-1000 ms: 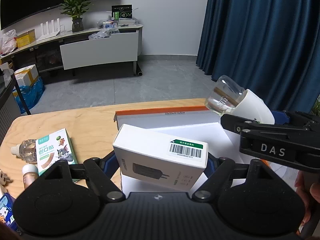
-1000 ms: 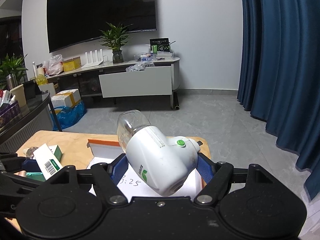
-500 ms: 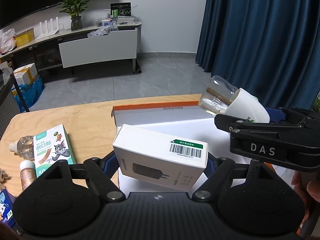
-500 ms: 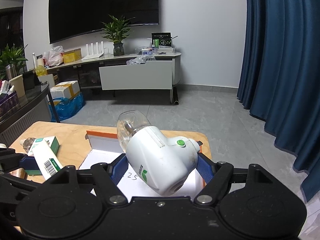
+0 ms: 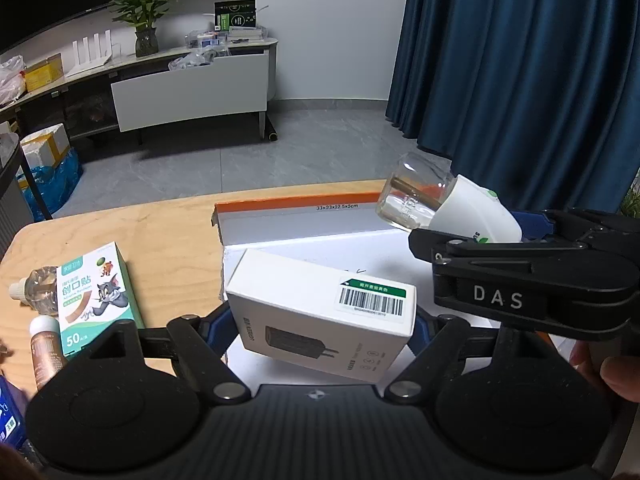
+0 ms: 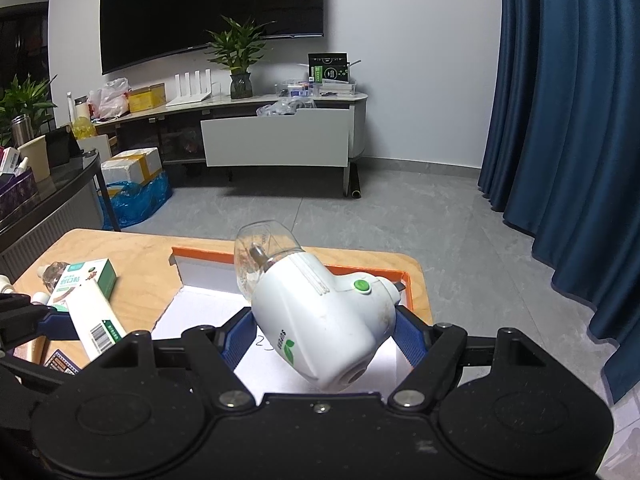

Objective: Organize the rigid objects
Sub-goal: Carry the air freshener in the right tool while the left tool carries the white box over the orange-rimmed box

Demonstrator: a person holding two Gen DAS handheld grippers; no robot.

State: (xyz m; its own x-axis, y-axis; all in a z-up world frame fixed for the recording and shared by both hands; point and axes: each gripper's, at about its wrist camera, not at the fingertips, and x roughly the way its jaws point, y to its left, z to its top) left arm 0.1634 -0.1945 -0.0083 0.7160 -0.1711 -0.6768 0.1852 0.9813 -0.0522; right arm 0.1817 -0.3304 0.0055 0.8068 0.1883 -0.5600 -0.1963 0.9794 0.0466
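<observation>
The right tongs (image 6: 322,332), clamping the white plug-in device (image 6: 320,320), are dropping toward the orange-rimmed box (image 6: 208,270), bringing more of its floor into sight. The left tongs (image 5: 320,322), gripping the charger box (image 5: 320,312), are edging lower over that same box.

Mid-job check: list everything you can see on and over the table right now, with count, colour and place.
charger box: 1, white, held over the tray.
plug-in device: 1, white with clear bottle, held over the tray.
tray: 1, white with orange rim, table's right part.
bandage box: 1, green-white, table left.
small bottles: 2, clear and brown, beside bandage box.
table: 1, light wood.
left gripper: shut on charger box.
right gripper: shut on plug-in device.
</observation>
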